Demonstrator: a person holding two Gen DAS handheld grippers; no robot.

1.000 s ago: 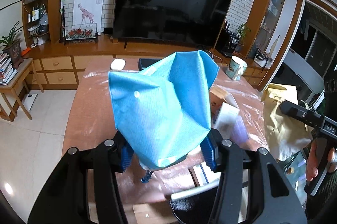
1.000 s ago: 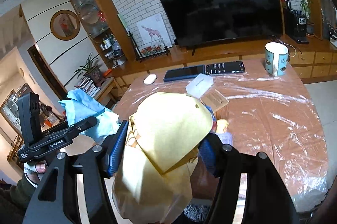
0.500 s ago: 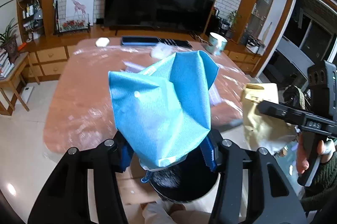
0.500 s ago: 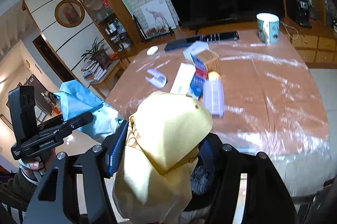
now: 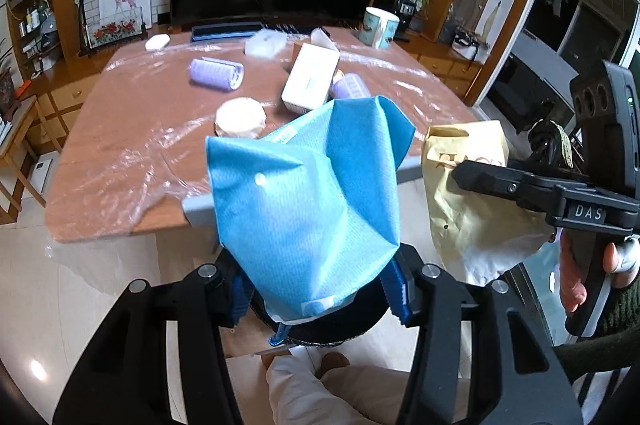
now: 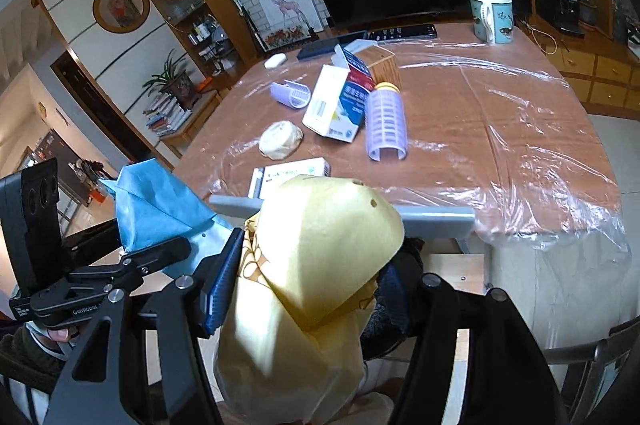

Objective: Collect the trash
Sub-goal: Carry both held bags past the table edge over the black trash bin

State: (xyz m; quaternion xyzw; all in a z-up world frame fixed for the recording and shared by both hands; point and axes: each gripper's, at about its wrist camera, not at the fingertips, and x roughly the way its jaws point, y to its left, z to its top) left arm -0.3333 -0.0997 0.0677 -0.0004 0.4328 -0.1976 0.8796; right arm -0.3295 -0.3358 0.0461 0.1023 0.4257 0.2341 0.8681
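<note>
A crumpled blue paper wrapper stands up between the blue pads of my left gripper, which is shut on it. The right wrist view shows the same wrapper and my left gripper at the left. A yellow paper bag fills my right gripper, whose jaws are shut on it. It shows again as the yellow bag in my right gripper, held by a hand at the right. A black round bin sits below and just beyond the left fingers, partly hidden by the wrapper.
The brown table under clear plastic film holds lilac ribbed rollers, white medicine boxes, a round white pad and a mug. A grey bar runs along its near edge. A person's trouser leg is underneath.
Both grippers have drawn back from over the table and sunk, so the table now lies ahead and the black bin below. Both grips are unchanged.
</note>
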